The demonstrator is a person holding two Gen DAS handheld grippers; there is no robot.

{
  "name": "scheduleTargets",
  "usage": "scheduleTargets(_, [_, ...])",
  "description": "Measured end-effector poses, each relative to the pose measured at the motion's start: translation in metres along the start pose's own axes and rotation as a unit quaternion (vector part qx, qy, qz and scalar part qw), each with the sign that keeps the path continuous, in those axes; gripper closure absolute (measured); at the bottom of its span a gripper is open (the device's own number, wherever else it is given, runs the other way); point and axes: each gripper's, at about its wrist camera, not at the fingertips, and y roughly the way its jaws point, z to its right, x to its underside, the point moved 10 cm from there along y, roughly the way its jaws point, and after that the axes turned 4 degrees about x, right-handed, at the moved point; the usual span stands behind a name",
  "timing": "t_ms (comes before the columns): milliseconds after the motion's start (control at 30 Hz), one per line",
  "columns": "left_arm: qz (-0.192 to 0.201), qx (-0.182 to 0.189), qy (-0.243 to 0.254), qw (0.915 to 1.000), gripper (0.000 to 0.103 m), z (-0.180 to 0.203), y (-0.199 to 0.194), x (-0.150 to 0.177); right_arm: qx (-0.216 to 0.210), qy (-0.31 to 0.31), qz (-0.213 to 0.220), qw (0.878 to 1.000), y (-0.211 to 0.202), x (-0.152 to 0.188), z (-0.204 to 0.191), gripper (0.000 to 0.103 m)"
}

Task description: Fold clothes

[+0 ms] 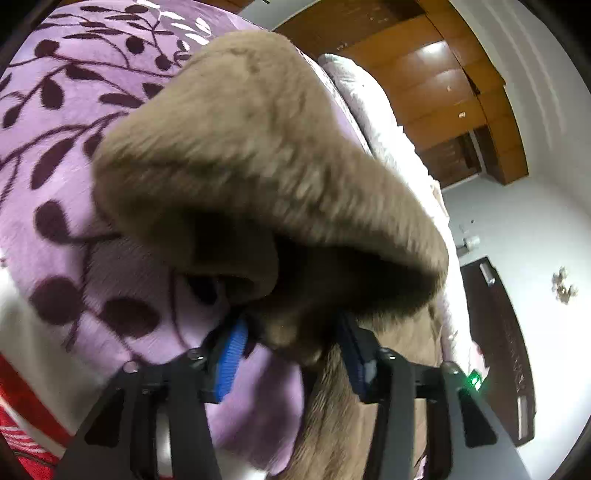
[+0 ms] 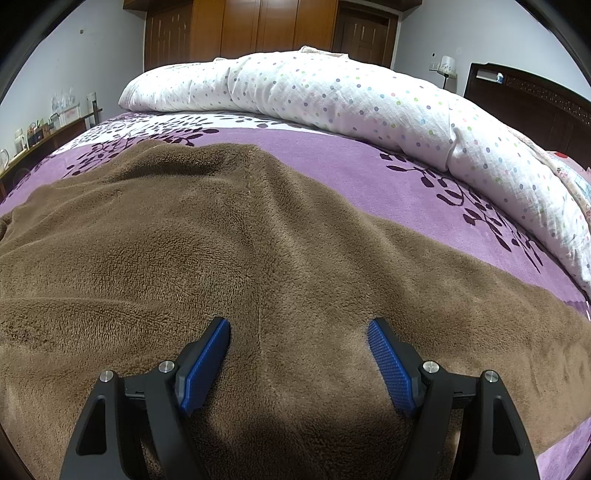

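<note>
A brown fleece garment (image 2: pixel 207 236) lies spread over the purple leaf-patterned bedspread (image 2: pixel 369 173). In the left wrist view a thick fold of the same fleece garment (image 1: pixel 258 158) arches up over my left gripper (image 1: pixel 293 332). A bunch of the fabric sits between its blue pads (image 1: pixel 231 356) and touches both tips, so the gripper is shut on it. My right gripper (image 2: pixel 298 332) hovers just over the flat fleece near its front edge. Its jaws stand wide open, with only flat cloth below the blue pads (image 2: pixel 391 365).
A white polka-dot duvet (image 2: pixel 332 99) is rolled along the far side of the bed. Wooden wardrobes (image 2: pixel 240 33) line the back wall, and a dark headboard (image 2: pixel 535 107) stands at the right. A low shelf with small items (image 2: pixel 40 133) runs along the left wall.
</note>
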Motion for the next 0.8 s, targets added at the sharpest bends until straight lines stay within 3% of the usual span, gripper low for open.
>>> scheduleTargets(167, [0.017,0.006,-0.031,0.9994,0.048,0.000,0.005,-0.011,0.000,0.000,0.000,1.000,0.000,0.000,0.000,0.024])
scheduleTargets(200, [0.021,0.008,-0.034,0.9992,0.056,0.000,0.004,-0.014,0.000,0.000,0.000,1.000,0.000,0.000,0.000,0.024])
scheduleTargets(233, [0.025,0.005,-0.032,0.9992,0.085,-0.001,0.002,-0.016,0.000,0.000,0.000,1.000,0.000,0.000,0.000,0.024])
scheduleTargets(267, [0.029,0.002,-0.029,0.9992,0.091,-0.002,0.000,-0.018,0.000,0.000,0.000,1.000,0.000,0.000,0.000,0.024])
scheduleTargets(333, [0.037,-0.007,-0.022,0.9990,0.091,-0.003,-0.005,-0.022,0.000,0.000,0.001,1.000,0.000,0.000,0.000,0.024])
scheduleTargets(433, [0.082,-0.061,0.042,0.9939,0.095,0.004,-0.030,-0.043,0.003,0.001,0.001,1.000,0.000,0.000,0.000,0.024])
scheduleTargets(500, [0.126,-0.114,0.089,0.9815,0.098,0.009,-0.057,-0.066,0.004,0.000,0.001,1.000,0.000,0.000,0.000,0.024])
scheduleTargets(600, [0.193,-0.185,0.161,0.9499,0.098,0.021,-0.106,-0.102,0.006,-0.001,0.001,1.000,0.000,0.000,0.000,0.024])
scheduleTargets(667, [0.204,-0.194,0.192,0.9401,0.099,0.029,-0.127,-0.118,0.007,-0.002,0.001,1.000,0.000,0.000,0.000,0.024])
scheduleTargets(800, [0.209,-0.223,0.247,0.9195,0.099,0.036,-0.141,-0.111,0.011,-0.004,0.001,1.000,0.000,0.000,-0.001,0.024])
